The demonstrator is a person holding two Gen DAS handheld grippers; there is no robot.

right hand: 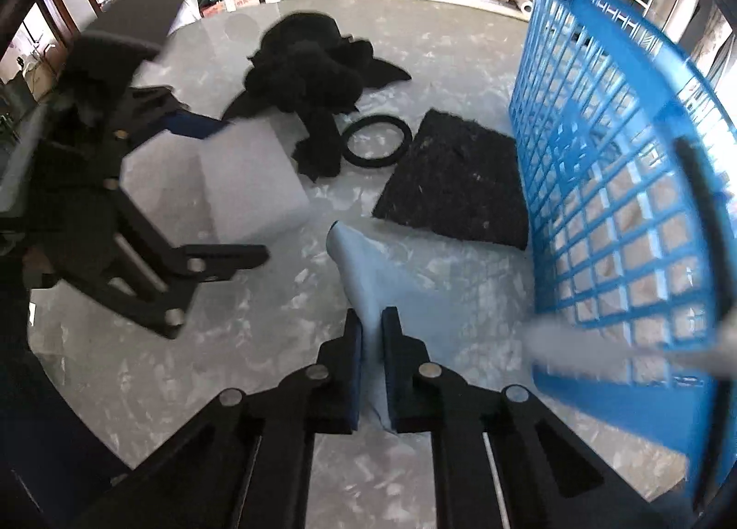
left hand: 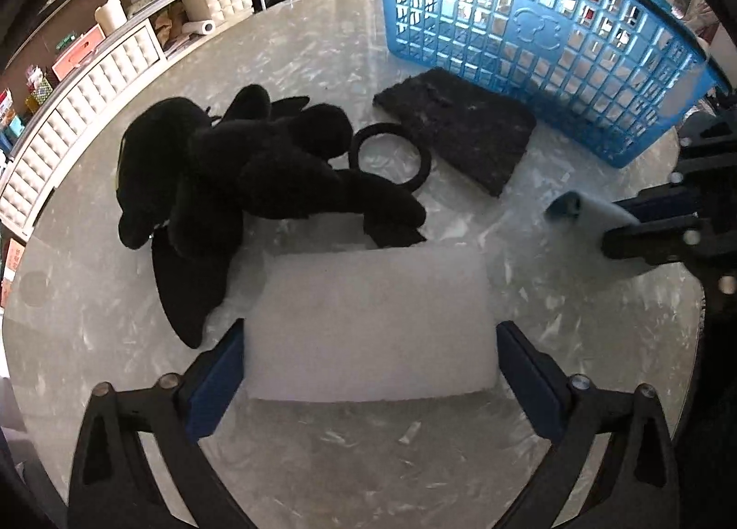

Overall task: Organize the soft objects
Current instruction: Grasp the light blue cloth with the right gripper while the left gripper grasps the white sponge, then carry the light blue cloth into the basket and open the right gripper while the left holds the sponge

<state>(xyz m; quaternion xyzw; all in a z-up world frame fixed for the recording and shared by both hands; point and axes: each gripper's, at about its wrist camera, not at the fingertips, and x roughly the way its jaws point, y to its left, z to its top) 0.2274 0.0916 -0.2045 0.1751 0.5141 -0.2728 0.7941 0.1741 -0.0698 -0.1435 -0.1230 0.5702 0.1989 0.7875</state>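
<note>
Left wrist view: the left gripper (left hand: 371, 361) stands spread wide around the white foam block (left hand: 368, 326) on the table (left hand: 368, 460), pads beside its ends; whether they press, I cannot tell.

Right wrist view: the right gripper (right hand: 372, 356) is clamped on a pale blue cloth (right hand: 368, 271), just beside the blue basket (right hand: 622, 188); bare tabletop lies left.

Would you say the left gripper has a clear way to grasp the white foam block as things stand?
Probably yes: the left gripper is open with its fingers either side of the white foam block; nothing lies on that end, and the black plush toy sits at the far end.
</note>
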